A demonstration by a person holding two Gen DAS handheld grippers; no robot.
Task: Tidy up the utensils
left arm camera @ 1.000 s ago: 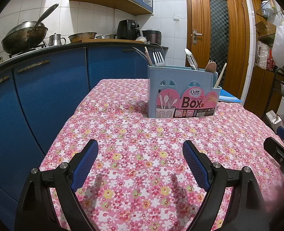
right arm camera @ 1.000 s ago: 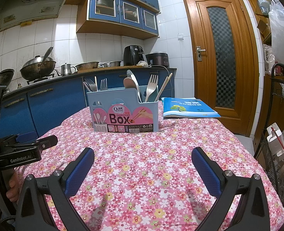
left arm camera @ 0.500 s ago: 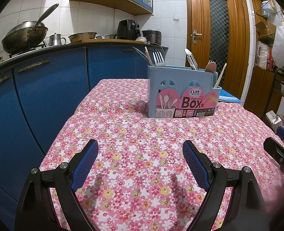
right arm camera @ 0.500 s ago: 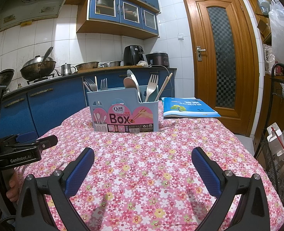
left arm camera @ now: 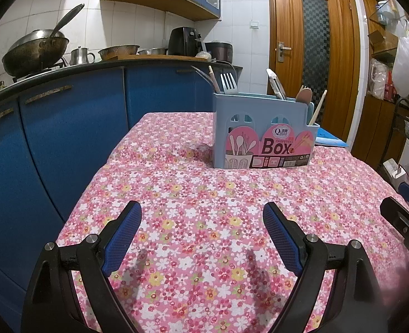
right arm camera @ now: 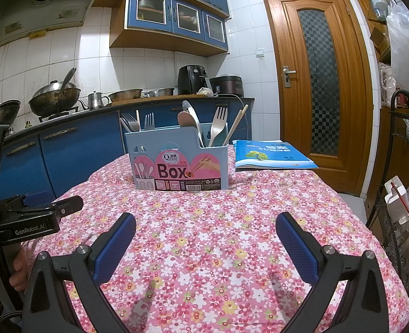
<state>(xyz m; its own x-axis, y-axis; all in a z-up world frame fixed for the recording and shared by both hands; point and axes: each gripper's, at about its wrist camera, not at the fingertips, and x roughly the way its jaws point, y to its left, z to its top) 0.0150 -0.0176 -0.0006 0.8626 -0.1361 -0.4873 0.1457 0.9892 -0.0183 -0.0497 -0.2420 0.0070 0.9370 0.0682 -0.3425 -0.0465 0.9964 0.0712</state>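
A light blue utensil box (left arm camera: 262, 136) (right arm camera: 178, 163) with a pink "Box" label stands on the flowered tablecloth (left arm camera: 204, 208) (right arm camera: 204, 222). Forks (right arm camera: 218, 122), spoons (right arm camera: 186, 119) and chopsticks (right arm camera: 236, 123) stick up out of its compartments. My left gripper (left arm camera: 201, 215) hovers open over the cloth, well short of the box, with nothing between its blue pads (left arm camera: 121, 236). My right gripper (right arm camera: 206, 224) is likewise open and empty in front of the box. In the right wrist view the left gripper (right arm camera: 38, 213) shows at the left edge, with fingers of the person's hand (right arm camera: 18, 266) below it.
A blue book (right arm camera: 268, 155) lies on the table to the right of the box. Blue kitchen cabinets (left arm camera: 52, 138) run along the left, with a wok (left arm camera: 35, 50) and pots on the counter. A wooden door (right arm camera: 318, 88) is behind, and a wire rack (right arm camera: 407, 166) stands at the right.
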